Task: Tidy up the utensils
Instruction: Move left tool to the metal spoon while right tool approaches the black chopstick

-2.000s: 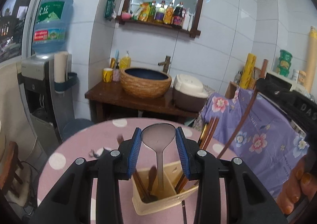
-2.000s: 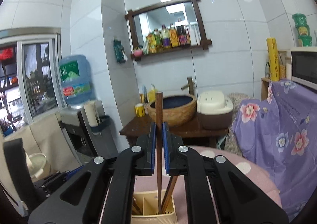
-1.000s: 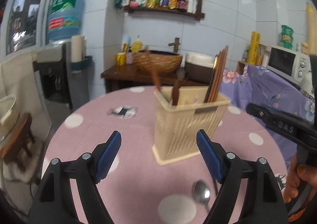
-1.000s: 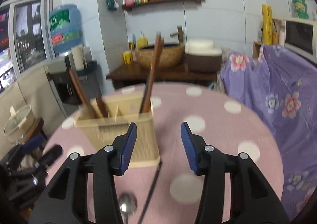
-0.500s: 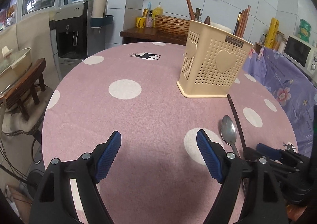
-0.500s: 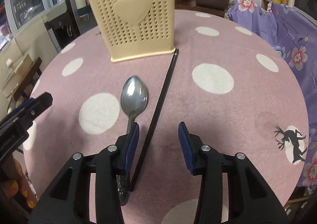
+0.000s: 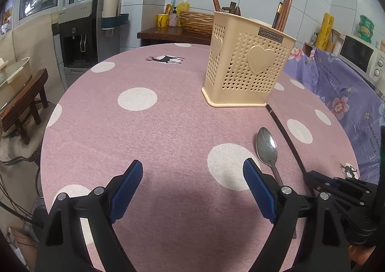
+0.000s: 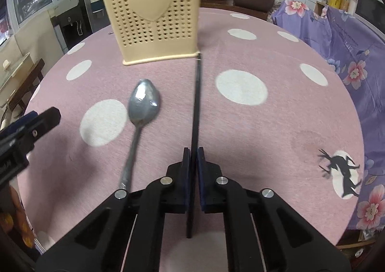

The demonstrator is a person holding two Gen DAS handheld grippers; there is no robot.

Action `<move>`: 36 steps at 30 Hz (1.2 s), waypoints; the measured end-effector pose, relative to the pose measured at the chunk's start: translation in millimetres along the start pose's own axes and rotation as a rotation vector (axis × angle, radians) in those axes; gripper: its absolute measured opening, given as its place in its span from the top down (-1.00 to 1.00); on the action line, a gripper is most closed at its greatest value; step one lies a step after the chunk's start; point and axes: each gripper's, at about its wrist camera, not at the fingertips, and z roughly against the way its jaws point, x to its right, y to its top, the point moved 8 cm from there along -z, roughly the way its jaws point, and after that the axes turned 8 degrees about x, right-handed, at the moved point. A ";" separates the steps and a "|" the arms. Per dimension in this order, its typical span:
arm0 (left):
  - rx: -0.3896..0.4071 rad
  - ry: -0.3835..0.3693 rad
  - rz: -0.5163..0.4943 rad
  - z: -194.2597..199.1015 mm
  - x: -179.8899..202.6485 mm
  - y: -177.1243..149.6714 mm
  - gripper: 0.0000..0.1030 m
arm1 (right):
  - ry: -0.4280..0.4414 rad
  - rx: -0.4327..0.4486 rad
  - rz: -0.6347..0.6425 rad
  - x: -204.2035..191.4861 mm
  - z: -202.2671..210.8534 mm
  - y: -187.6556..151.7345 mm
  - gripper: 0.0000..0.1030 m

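Observation:
A cream perforated utensil holder with heart marks stands on the pink polka-dot table; it also shows in the right wrist view. It holds brown chopsticks and a wooden handle. A metal spoon lies in front of the holder. A black chopstick lies to the right of the spoon. My right gripper is shut on the black chopstick's near end. My left gripper is open and empty, left of the spoon.
A purple floral cloth covers furniture at the right beside a microwave. A water dispenser and a low wooden stool stand at the left. A sink counter is behind the table.
Both grippers left the holder and came down to the table's near side. The right gripper closed on the black chopstick. The left gripper stayed open.

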 end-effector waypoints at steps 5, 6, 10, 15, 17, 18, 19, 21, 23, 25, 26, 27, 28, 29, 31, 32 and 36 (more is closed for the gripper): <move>-0.024 -0.018 -0.012 -0.8 5.1 -3.1 -0.64 | -0.001 -0.027 -0.027 35.1 25.1 -22.8 0.87; -0.030 -0.021 -0.011 -1.6 6.1 -4.1 -0.64 | -0.001 -0.028 -0.034 41.4 30.8 -27.7 0.87; -0.066 -0.051 -0.003 -7.9 16.0 -10.2 -0.64 | 0.040 -0.013 -0.059 51.1 40.8 -36.8 0.82; -0.086 -0.078 -0.041 -8.5 34.7 -10.4 -0.64 | 0.044 0.061 -0.047 52.8 42.1 -19.5 -0.10; -0.084 -0.086 -0.058 -9.0 42.8 -8.6 -0.64 | 0.032 0.091 -0.019 51.9 42.2 -8.0 -0.10; -0.086 -0.085 -0.064 -10.4 46.6 -7.6 -0.64 | 0.029 0.100 -0.013 52.1 41.1 -2.0 -0.10; -0.088 -0.085 -0.072 -12.4 52.1 -6.4 -0.64 | 0.026 0.104 -0.015 53.4 39.5 3.6 -0.10; -0.090 -0.085 -0.092 -16.9 62.8 -5.3 -0.64 | 0.023 0.107 -0.027 58.1 35.0 12.5 -0.10; -0.100 -0.084 -0.117 -22.6 75.1 -6.0 -0.64 | 0.014 0.107 -0.034 62.5 30.9 18.7 -0.10; -0.108 -0.093 -0.130 -28.6 85.8 -7.1 -0.63 | 0.006 0.107 -0.034 65.7 28.5 20.8 -0.10; -0.112 -0.089 -0.135 -32.0 89.8 -7.9 -0.63 | 0.004 0.105 -0.035 67.5 27.4 20.8 -0.11; -0.119 -0.081 -0.141 -36.3 93.7 -9.0 -0.56 | 0.000 0.103 -0.038 69.7 26.7 20.3 -0.11; -0.123 -0.077 -0.141 -39.6 96.0 -9.1 -0.47 | -0.004 0.103 -0.040 71.3 26.3 18.8 -0.11; -0.127 -0.073 -0.139 -43.4 98.3 -9.4 -0.43 | -0.009 0.102 -0.041 73.5 25.7 17.8 -0.11; -0.145 -0.063 -0.130 -50.8 102.2 -10.4 -0.27 | -0.012 0.104 -0.044 76.9 25.8 16.7 -0.11; -0.156 -0.061 -0.126 -54.7 103.8 -11.4 -0.24 | -0.011 0.104 -0.047 78.9 25.9 16.5 -0.11; -0.175 -0.036 -0.131 -63.4 108.8 -12.5 -0.16 | -0.009 0.106 -0.052 83.3 25.3 16.0 -0.12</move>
